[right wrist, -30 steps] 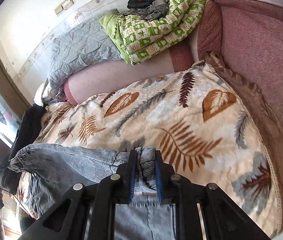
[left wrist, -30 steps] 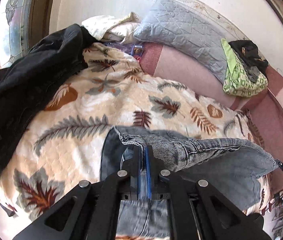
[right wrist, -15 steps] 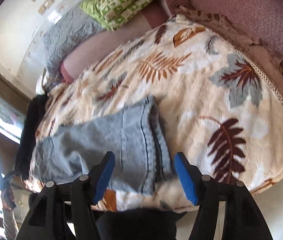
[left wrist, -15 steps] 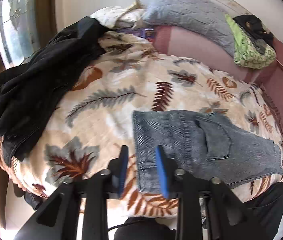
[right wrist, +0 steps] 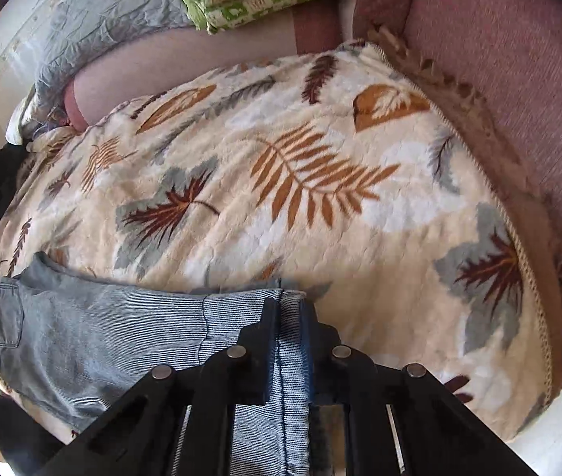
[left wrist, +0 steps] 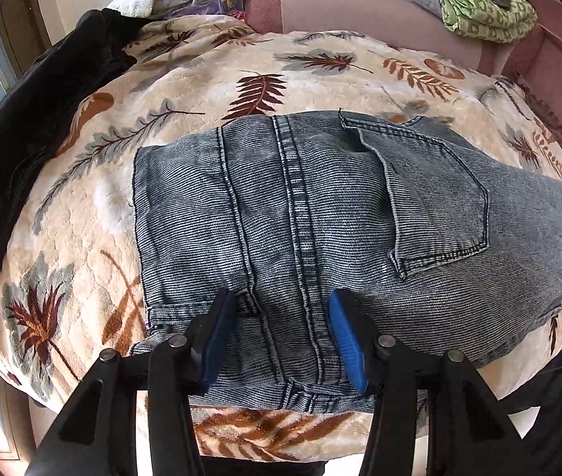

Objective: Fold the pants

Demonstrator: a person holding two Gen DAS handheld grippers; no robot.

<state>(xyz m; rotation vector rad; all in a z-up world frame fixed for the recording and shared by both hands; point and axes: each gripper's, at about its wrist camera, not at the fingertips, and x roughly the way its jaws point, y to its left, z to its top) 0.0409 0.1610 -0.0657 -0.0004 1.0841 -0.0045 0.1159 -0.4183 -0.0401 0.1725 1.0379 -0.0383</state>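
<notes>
no readable text or labels

faded blue-grey pants [left wrist: 308, 214] on a cream blanket [right wrist: 320, 206] with rust and grey leaves.

- a second ago the folded pants [left wrist: 308, 214] were held up over the bed by both tools; they are now laid flat on the leaf-patterned blanket [left wrist: 209, 79].
- the left tool [left wrist: 281, 337], then clamped on the denim, has been let go; its blue pads stand apart and are opening, lowered over the near edge with the seam between them.
- the right tool [right wrist: 291, 313], spread wide half a second ago, is closing again on the folded edge.
</notes>
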